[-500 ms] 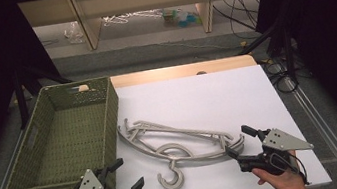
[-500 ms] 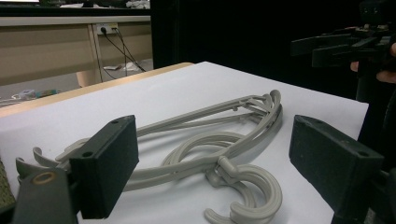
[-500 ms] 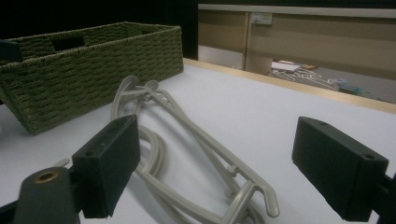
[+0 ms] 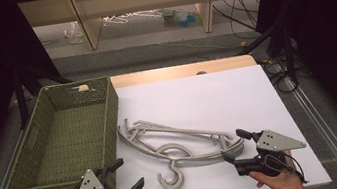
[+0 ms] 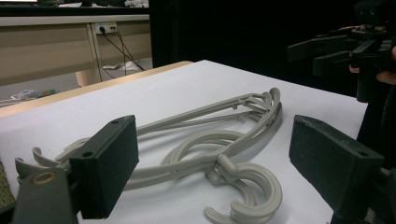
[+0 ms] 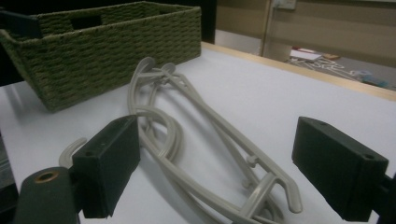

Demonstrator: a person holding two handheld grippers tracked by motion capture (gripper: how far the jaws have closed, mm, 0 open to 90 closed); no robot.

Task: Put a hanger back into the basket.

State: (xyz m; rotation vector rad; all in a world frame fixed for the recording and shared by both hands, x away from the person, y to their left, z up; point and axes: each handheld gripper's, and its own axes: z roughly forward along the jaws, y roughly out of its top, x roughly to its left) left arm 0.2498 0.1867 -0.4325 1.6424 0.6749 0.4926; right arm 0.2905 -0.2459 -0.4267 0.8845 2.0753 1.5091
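Hangers, grey plastic, a tangled bundle lying flat on the white table, just right of the green woven basket.

Position: near-centre of the table, hooks curling toward the near edge, shoulder ends spread left and right. Left gripper hovers at the near left, beside the basket's near corner, jaws spread, nothing between them; in the left gripper view the hooks lie just ahead of the pads. Right gripper sits at the bundle's right end, jaws spread, close to the shoulder ends but not pinching them. Step, as judged: approach, before any grasp; the basket is empty, so likely the destination. Next move calls for closing on one hanger arm and freeing it from the tangle. Writing, brands, labels: none legible.
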